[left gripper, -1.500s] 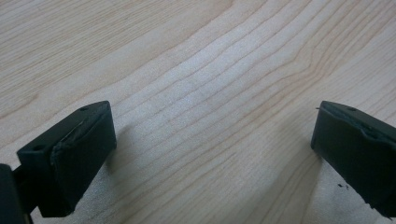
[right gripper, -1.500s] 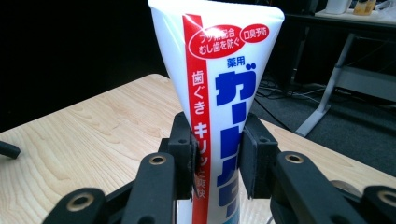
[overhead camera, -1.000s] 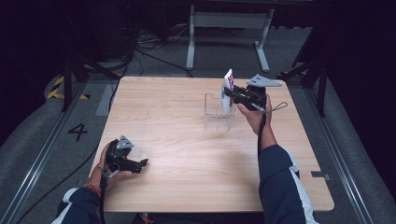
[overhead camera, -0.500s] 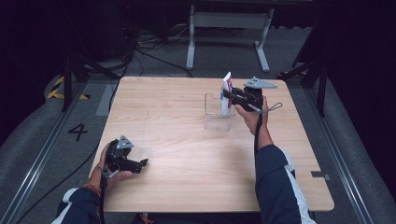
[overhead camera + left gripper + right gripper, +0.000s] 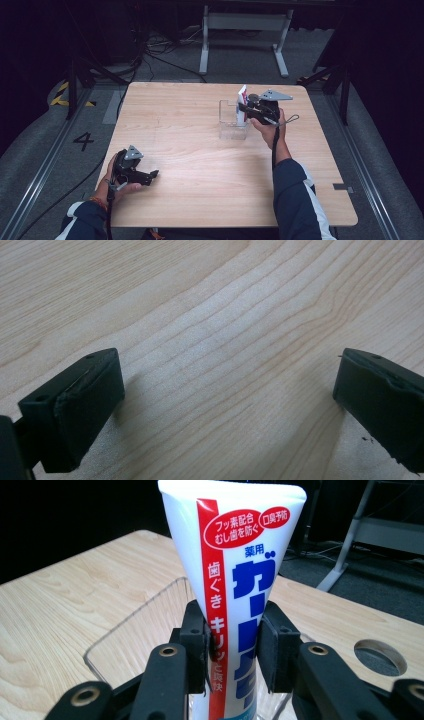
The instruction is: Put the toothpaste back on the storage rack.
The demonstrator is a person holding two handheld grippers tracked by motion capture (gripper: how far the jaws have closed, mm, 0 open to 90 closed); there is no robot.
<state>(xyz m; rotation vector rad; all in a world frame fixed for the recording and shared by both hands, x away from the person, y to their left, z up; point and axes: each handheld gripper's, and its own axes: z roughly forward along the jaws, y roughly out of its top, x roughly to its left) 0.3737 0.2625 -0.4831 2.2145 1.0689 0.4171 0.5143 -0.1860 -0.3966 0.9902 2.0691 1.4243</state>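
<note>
A: What are the right tongs (image 5: 232, 650) doing at the moment?

B: They are clamping a white toothpaste tube (image 5: 235, 580) with a red stripe and blue lettering. The pads are pressing on both sides of its lower half, and the tube is standing upright with its flat crimped end at the top.

A: And where is the tube sitting over the counter (image 5: 190, 150)?

B: Its lower end is reaching down inside a clear plastic box (image 5: 232, 120) at the far right part of the counter. In the high view the right tongs (image 5: 245, 109) are hovering at the box's right edge, with the tube (image 5: 241, 102) sticking up above the rim.

A: How are the left tongs (image 5: 152, 175) looking?

B: They are lying near the front left corner, in the person's left hand (image 5: 120, 182), well apart from the box. In the left gripper view the left tongs (image 5: 227, 390) are gaping wide, with bare wood between the pads.
</note>
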